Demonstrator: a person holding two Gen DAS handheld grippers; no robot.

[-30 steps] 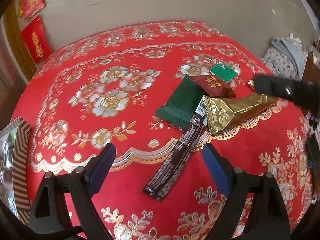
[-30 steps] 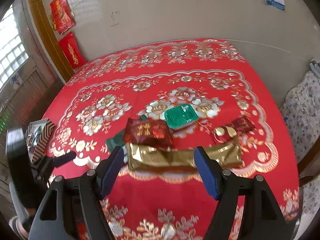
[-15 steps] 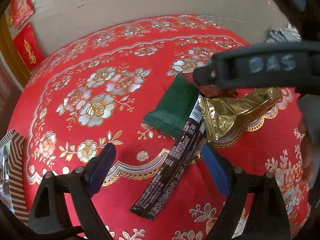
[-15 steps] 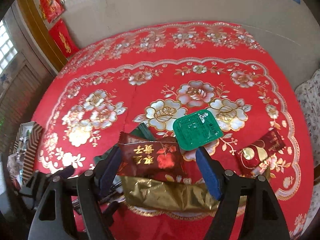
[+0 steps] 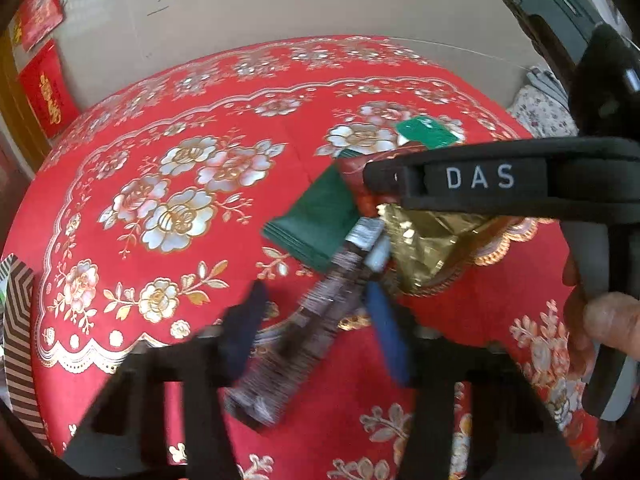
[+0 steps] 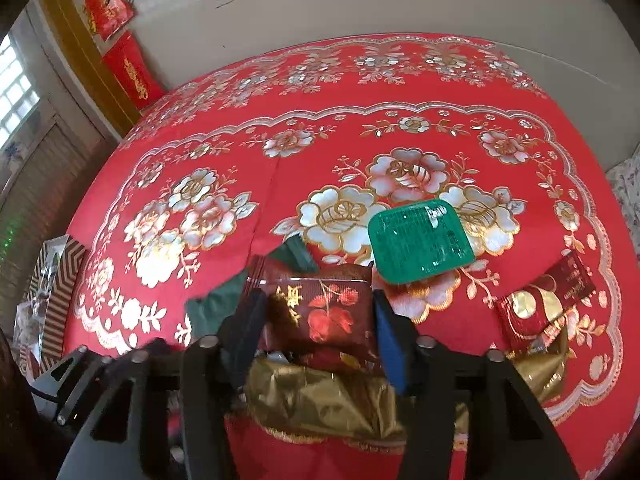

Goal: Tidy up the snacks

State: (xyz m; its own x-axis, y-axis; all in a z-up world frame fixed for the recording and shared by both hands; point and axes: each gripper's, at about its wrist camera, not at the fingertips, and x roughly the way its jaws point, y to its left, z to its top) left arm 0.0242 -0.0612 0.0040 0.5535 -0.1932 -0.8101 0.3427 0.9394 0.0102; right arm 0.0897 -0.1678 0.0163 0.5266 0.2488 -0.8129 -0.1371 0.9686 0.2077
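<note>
A pile of snacks lies on the red flowered tablecloth (image 5: pixel 160 128). My left gripper (image 5: pixel 316 320) is open, its jaws on either side of a long dark brown bar wrapper (image 5: pixel 316 320). Beside that lie a dark green packet (image 5: pixel 320 220) and a gold foil packet (image 5: pixel 424 248). My right gripper (image 6: pixel 320 320) is open around a dark red packet with gold writing (image 6: pixel 320 312), above the gold foil packet (image 6: pixel 320 400). A green square tub (image 6: pixel 420 240) and a red-and-gold packet (image 6: pixel 544 304) lie further right. The right gripper's black body (image 5: pixel 500 180) crosses the left wrist view.
A striped brown-and-white box (image 6: pixel 60 280) holding items stands at the table's left edge, also in the left wrist view (image 5: pixel 20 320). A beige wall (image 6: pixel 320 0) with red hangings (image 6: pixel 132 68) is behind. A patterned cloth (image 5: pixel 540 112) lies off the table's right.
Both grippers have moved forward and down. The left jaws have narrowed around the dark bar wrapper, in motion blur. The right gripper has come down over the dark red packet.
</note>
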